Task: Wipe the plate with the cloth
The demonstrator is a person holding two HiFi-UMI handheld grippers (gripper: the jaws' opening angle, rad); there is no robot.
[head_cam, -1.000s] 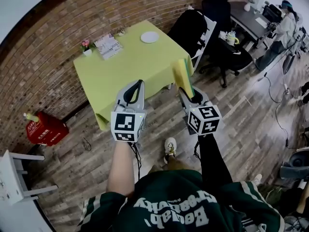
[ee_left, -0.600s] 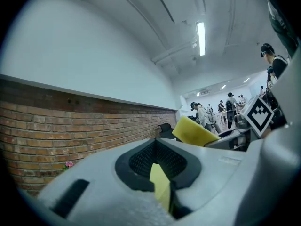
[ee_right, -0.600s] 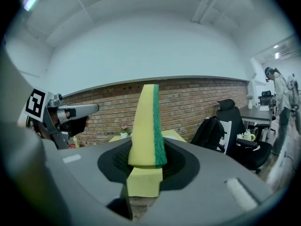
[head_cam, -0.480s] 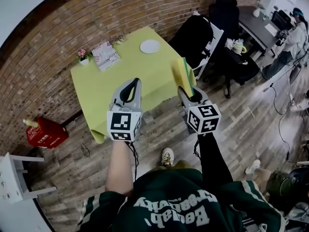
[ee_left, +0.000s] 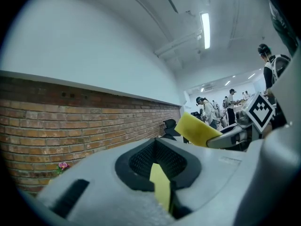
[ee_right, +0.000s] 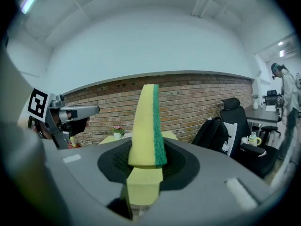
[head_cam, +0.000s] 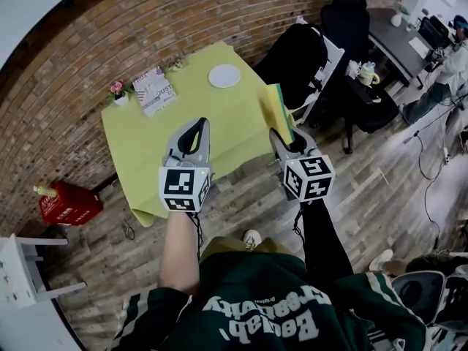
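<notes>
right gripper (head_cam: 285,137) grips sponge (head_cam: 275,112) near yellow-green table (head_cam: 168,126), brick wall (head_cam: 95,42).

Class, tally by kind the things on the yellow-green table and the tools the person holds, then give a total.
Plate: 1
Booklet: 1
Flower pot: 1
Hand-held grippers: 2, left hand-held gripper and right hand-held gripper
Sponge: 1, in the right one
Total: 6
A small thing beside the booklet is too unclear to count.

Shared office, brick wall (head_cam: 80,57), dark desk (head_cam: 391,39), swivel chairs (head_cam: 344,6) (people (ee_left: 207,110) working beyond), strip light (ee_left: 205,29)
</notes>
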